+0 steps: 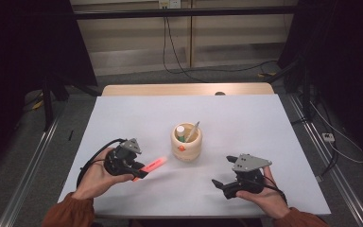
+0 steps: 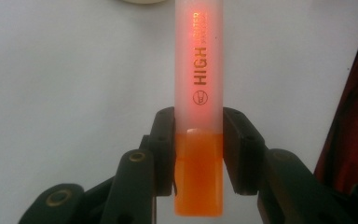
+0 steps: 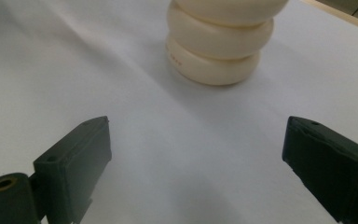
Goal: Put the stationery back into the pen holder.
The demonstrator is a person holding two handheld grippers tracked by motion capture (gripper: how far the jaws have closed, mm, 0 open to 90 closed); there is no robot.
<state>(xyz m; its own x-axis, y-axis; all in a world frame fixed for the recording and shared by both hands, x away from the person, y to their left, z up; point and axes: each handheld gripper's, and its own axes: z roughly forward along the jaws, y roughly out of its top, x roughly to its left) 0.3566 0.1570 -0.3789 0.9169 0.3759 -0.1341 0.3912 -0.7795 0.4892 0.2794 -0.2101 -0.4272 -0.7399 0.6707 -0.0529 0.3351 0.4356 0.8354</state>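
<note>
Two grippers are at work over the white table (image 1: 246, 118). The left gripper (image 1: 141, 171) is clamped on an orange highlighter (image 1: 153, 164), jaws pinching it at the seam where the orange cap meets the pale barrel, as the left gripper view (image 2: 199, 70) confirms. The highlighter is held low over the table, at about 8 o'clock from the cream pen holder (image 1: 187, 142), its free end pointing toward the holder and just short of its wall. The right gripper (image 1: 223, 176) hangs at about 4 o'clock from the holder, jaws spread wide with nothing between them; its own view looks across bare table at the holder's ribbed base (image 3: 216, 51).

Risks, as judged from this position:
- The grip sits near one end, so most of the length overhangs. A quick swing could let the highlighter pivot or slip in the jaws.
- The highlighter lies near horizontal. If it is meant for the holder, it must be lifted and tipped upright first; driven forward as it stands, it would strike the wall and could shove or topple the holder.
- The holder's mouth is partly taken. A white-capped marker (image 1: 181, 131) and a slim grey pen (image 1: 192, 131) lean inside, the pen slanting toward 1 o'clock. A careless entry could catch on either or lever one out.

Surroundings: the table between the holder and both grippers is bare. Cables (image 1: 175, 47) run over the floor beyond the far edge, well apart from the work.
</note>
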